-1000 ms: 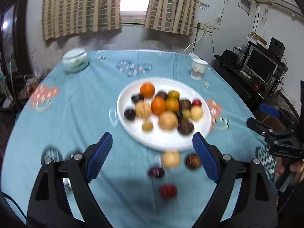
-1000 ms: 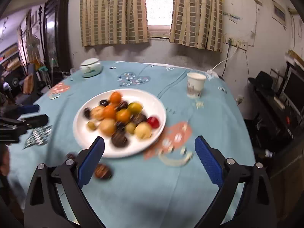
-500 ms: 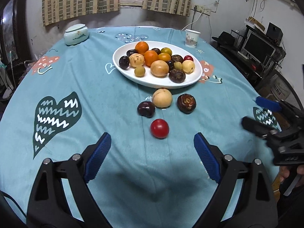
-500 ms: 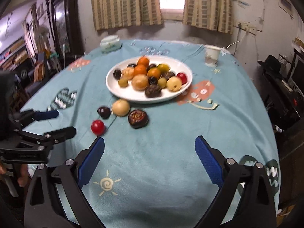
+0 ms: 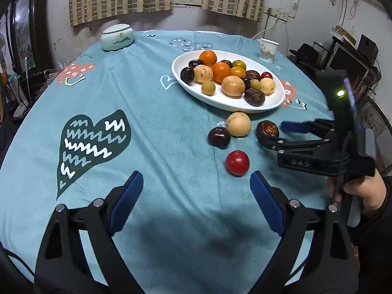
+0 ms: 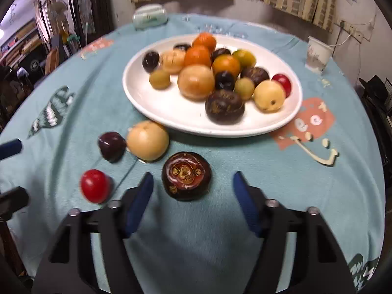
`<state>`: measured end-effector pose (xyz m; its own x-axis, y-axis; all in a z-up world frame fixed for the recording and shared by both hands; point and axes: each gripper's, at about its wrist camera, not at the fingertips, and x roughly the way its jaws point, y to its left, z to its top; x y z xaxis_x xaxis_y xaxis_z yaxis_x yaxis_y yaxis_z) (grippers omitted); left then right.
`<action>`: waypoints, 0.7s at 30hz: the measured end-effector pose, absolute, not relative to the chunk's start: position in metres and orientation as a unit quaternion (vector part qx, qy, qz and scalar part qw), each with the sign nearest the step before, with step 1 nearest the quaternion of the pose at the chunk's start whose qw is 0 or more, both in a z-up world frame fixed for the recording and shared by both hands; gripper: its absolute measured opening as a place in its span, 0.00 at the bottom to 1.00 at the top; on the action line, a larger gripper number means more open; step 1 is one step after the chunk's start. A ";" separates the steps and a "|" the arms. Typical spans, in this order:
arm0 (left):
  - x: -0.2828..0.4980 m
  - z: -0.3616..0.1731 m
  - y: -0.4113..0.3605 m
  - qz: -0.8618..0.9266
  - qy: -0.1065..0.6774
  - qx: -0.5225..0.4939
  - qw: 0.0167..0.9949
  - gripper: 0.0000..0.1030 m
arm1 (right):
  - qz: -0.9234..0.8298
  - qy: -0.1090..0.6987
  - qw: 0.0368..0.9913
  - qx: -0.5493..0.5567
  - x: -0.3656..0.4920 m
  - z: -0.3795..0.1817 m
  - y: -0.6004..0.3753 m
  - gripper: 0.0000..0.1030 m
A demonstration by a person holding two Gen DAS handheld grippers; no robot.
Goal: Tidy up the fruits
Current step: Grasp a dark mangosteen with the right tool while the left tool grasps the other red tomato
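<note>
Mangosteen (image 6: 186,175) is sitting on the tablecloth (image 6: 245,171) just near of the plate (image 6: 171,112), between the right gripper (image 6: 193,183) fingers but untouched; jaws have just been closing, not yet gripping. Left gripper (image 5: 196,196) is hanging released, farther off, red fruit (image 5: 237,163) just ahead.

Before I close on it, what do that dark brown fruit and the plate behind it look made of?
The dark brown fruit looks hard and glossy, maybe lacquered or a dried rind: light glints on its ridged top. Real or replica, I cannot tell. The white plate looks like glazed ceramic, smooth with a soft sheen, though plastic is possible.
</note>
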<state>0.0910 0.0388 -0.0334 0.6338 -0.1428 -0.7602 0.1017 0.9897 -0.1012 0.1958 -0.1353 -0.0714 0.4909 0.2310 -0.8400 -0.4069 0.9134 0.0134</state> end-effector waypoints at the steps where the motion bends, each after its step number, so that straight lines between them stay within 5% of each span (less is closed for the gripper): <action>1: 0.092 -0.034 0.038 -0.068 0.423 -0.025 0.903 0.88 | 0.188 0.469 0.858 -0.089 0.198 -0.073 -0.135 0.42; 10: 0.102 -0.046 0.005 -0.101 0.424 -0.001 0.900 0.87 | 0.187 0.427 0.884 -0.048 0.128 -0.032 -0.174 0.41; 12: 0.106 -0.053 -0.007 -0.110 0.426 0.008 0.898 0.79 | 0.184 0.422 0.887 -0.027 0.106 -0.030 -0.191 0.41; 16: 0.121 -0.068 -0.024 -0.121 0.447 0.033 0.886 0.37 | 0.181 0.427 0.886 0.000 0.088 -0.034 -0.211 0.41; 21: 0.129 -0.075 -0.026 -0.118 0.452 0.021 0.884 0.29 | 0.181 0.420 0.889 0.011 0.082 -0.029 -0.220 0.41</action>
<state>0.1292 -0.0257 -0.0746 0.5631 -0.1901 -0.8042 0.2280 0.9711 -0.0699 0.0819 -0.2202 -0.0287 0.5819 0.3312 -0.7428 -0.3123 0.9343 0.1719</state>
